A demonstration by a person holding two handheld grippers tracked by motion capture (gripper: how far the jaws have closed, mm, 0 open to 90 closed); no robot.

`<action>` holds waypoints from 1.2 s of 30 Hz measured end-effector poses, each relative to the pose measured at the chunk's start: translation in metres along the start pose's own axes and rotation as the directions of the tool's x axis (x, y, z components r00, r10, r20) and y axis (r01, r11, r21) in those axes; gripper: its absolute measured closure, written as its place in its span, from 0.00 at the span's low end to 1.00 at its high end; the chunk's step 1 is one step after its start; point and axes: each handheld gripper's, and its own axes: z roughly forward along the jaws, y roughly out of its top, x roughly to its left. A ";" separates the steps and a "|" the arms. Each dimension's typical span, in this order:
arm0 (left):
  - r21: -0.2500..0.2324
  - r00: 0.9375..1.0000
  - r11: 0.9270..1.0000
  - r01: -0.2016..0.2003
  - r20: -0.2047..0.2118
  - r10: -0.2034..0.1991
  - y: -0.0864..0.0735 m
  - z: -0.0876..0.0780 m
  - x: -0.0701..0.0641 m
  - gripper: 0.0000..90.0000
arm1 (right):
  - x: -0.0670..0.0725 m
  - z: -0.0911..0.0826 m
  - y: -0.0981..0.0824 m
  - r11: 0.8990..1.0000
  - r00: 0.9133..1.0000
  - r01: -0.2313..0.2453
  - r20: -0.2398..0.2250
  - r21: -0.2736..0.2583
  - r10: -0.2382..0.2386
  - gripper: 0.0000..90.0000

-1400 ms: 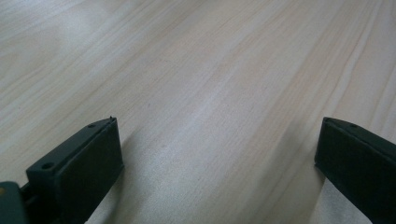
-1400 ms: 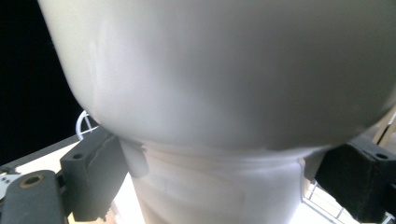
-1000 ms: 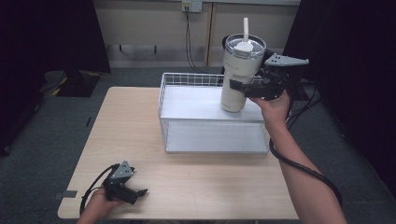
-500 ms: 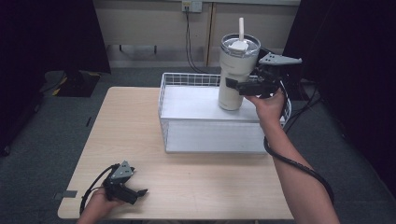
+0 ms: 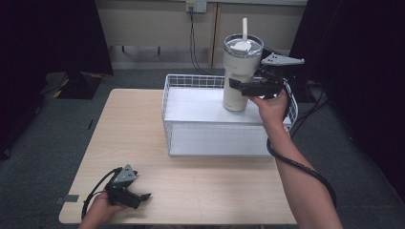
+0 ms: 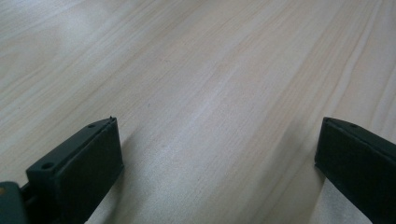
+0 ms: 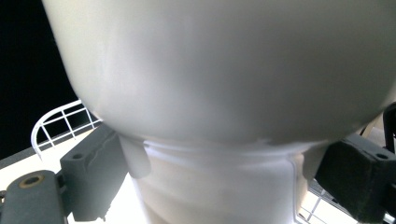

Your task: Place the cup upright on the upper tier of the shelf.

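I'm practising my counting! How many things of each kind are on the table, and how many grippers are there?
Tumblers: 1, the white tumbler
Wire baskets: 1, the white wire basket
Grippers: 2, the left gripper and the right gripper
Total: 4

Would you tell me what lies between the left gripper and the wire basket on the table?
Bare wood. In the high view, nothing sits on the table between the left gripper and the wire basket; the left gripper view shows plain tabletop between its open jaws.
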 end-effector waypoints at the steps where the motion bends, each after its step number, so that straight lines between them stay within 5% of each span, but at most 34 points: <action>1: 0.000 1.000 1.000 0.000 0.000 0.000 0.000 0.000 0.000 0.00 | 0.000 0.001 -0.001 1.000 1.000 0.001 0.004 0.002 -0.001 0.11; 19: 0.000 1.000 1.000 0.000 0.000 0.000 0.000 0.000 0.000 0.00 | -0.001 0.003 -0.007 1.000 1.000 -0.005 0.012 -0.012 0.005 0.11; 36: 0.000 1.000 1.000 0.001 0.002 -0.001 0.000 0.000 0.000 0.00 | -0.001 -0.004 -0.013 0.999 0.999 0.039 0.014 0.011 -0.040 0.10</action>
